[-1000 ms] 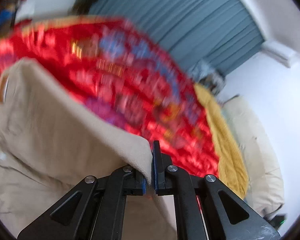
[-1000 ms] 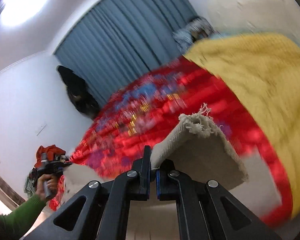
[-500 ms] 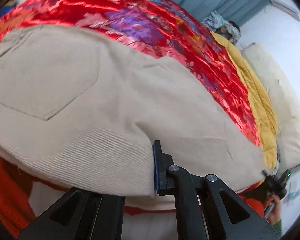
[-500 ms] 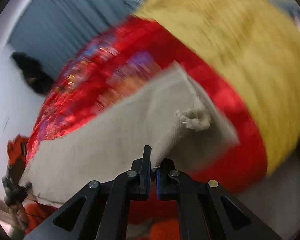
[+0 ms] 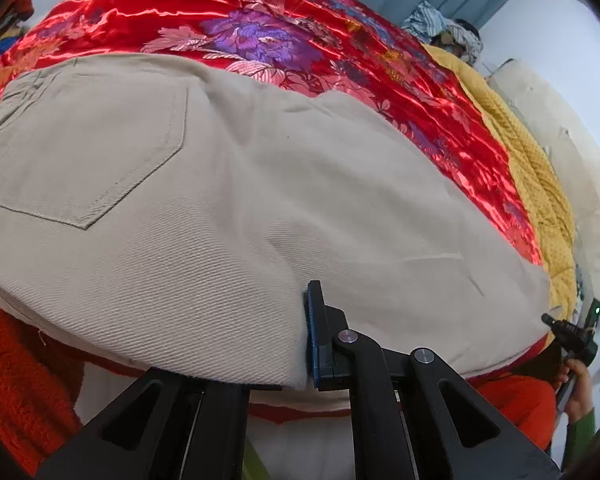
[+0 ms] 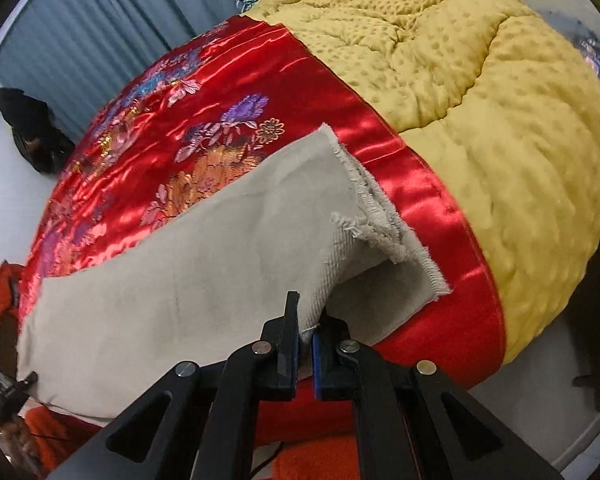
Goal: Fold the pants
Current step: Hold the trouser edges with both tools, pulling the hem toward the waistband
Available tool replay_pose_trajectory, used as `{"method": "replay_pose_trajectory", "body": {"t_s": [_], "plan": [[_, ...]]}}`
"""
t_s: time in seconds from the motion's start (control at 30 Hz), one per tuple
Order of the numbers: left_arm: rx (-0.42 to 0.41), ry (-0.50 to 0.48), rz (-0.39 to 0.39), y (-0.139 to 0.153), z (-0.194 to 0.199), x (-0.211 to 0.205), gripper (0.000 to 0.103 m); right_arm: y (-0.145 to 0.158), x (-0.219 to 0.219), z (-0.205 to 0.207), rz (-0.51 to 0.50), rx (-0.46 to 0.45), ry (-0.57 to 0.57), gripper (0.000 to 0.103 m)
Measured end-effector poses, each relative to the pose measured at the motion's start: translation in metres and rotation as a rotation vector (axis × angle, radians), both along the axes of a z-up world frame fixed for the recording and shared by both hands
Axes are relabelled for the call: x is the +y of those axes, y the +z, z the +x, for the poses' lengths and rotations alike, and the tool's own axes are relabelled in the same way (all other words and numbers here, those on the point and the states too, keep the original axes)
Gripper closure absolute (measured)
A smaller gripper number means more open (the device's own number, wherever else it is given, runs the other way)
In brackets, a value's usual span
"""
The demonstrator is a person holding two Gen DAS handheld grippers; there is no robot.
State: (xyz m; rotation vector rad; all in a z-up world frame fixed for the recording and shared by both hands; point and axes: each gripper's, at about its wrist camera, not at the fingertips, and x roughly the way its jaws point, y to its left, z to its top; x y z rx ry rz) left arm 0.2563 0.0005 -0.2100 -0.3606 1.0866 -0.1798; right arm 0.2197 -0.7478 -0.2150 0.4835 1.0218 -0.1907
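While the pants (image 5: 228, 216) lie flat on the red cover (image 5: 260, 24), they stretch sideways between both grippers: the left gripper (image 5: 306, 336) pinches the top end, the right gripper (image 6: 306, 330) pinches the frayed leg end.

left gripper (image 5: 306, 336) finger under pants (image 5: 228, 208)

No lettering, label, brand or number that I can read in either wrist view. The beige pants (image 5: 228, 184) in front of me show no tag; the red quilt (image 6: 228, 92) carries only woven flowers (pattern, not script). The yellow blanket (image 6: 480, 92) is unmarked too.
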Motion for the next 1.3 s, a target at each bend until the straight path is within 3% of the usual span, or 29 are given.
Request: {"method": "replay_pose_trajectory", "body": {"t_s": [0.17,0.63,0.93,1.07,1.13,1.17,1.2,1.27,1.3], "plan": [[-0.002,-0.021,0.059,-0.006,-0.002,-0.007,0.095,-0.006,-0.004,0.002,0.008,0.034,-0.017,0.098],[-0.022,-0.049,0.169,-0.002,-0.006,-0.019,0.095,-0.003,0.006,0.000,-0.104,0.060,-0.042,0.096],[-0.028,-0.072,0.218,-0.002,-0.008,-0.024,0.095,-0.003,0.007,-0.003,-0.150,0.077,-0.066,0.089],[-0.024,-0.082,0.239,-0.001,-0.010,-0.026,0.094,0.001,0.009,-0.008,-0.208,0.081,-0.096,0.077],[-0.006,-0.090,0.255,0.000,-0.013,-0.027,0.088,0.003,0.005,-0.014,-0.251,0.096,-0.147,0.062],[0.012,-0.091,0.262,0.001,-0.017,-0.026,0.078,0.004,0.001,-0.018,-0.260,0.098,-0.180,0.056],[0.027,-0.090,0.267,0.001,-0.021,-0.025,0.062,0.005,-0.005,-0.025,-0.261,0.096,-0.221,0.056],[0.053,-0.086,0.281,0.007,-0.035,-0.021,0.049,0.009,-0.015,-0.040,-0.272,0.079,-0.310,0.056],[0.054,-0.087,0.289,0.010,-0.042,-0.020,0.049,0.015,-0.018,-0.050,-0.291,0.051,-0.356,0.056]]}}
